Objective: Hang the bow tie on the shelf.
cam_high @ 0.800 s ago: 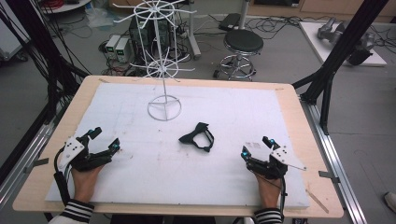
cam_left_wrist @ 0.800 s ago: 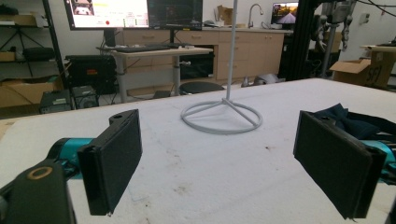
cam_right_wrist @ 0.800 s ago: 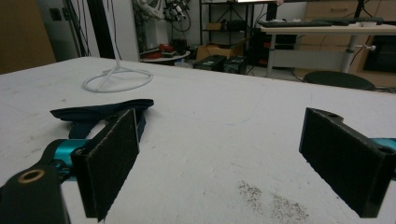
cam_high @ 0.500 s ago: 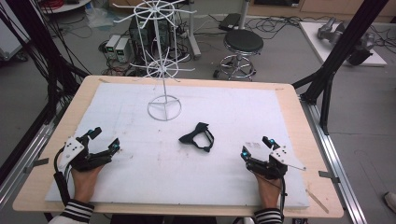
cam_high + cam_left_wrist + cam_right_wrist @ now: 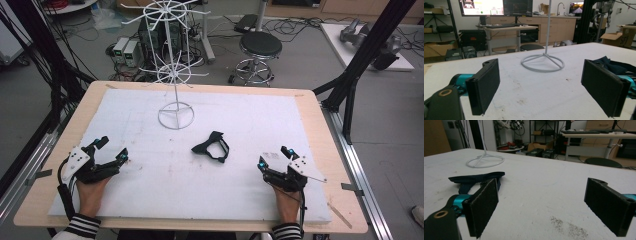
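A dark strap-like item point(image 5: 212, 147) lies crumpled on the white mat near the table's middle; the right gripper view has it point(image 5: 475, 180) just beyond the left jaw, the left gripper view point(image 5: 614, 65) behind the right jaw. A white wire rack stand point(image 5: 175, 75) rises behind it, its ring base point(image 5: 543, 62) on the mat. My left gripper point(image 5: 112, 150) rests open at the front left, nothing between its jaws. My right gripper point(image 5: 274, 156) rests open at the front right, also holding nothing.
The white mat point(image 5: 150, 190) covers most of the wooden table point(image 5: 50, 200). Black frame posts point(image 5: 350, 75) stand at the table's right and left sides. A stool point(image 5: 260, 47) and electronics sit on the floor beyond the far edge.
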The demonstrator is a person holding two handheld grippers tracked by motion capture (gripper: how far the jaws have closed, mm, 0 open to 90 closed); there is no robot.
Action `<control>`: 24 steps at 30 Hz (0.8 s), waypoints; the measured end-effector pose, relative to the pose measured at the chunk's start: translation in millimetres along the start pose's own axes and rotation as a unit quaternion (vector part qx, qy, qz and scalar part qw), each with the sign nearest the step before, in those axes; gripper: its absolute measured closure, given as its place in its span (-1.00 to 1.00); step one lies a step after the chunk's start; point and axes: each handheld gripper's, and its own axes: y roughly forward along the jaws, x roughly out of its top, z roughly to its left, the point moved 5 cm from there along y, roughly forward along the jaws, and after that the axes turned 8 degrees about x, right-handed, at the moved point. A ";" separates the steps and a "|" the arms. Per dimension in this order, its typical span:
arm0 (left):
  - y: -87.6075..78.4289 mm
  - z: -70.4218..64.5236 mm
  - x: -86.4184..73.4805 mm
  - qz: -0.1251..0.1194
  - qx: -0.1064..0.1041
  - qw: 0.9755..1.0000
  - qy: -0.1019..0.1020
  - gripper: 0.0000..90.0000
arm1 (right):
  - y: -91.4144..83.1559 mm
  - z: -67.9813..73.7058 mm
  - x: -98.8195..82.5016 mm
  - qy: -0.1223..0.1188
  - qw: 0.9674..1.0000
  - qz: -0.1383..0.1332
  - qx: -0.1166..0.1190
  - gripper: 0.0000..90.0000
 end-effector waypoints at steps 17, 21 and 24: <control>0.0 0.7 -0.1 0.001 0.001 1.000 0.000 -0.65 | 10.6 3.2 22.3 -0.006 0.999 0.041 0.001 -0.75; 0.1 0.5 0.0 0.000 0.001 1.000 -0.001 -0.65 | 19.0 5.0 30.6 0.003 0.998 0.056 0.007 -0.75; 0.0 0.6 0.0 0.001 0.001 1.000 -0.001 -0.65 | 25.1 8.5 37.8 0.004 0.998 0.064 0.016 -0.75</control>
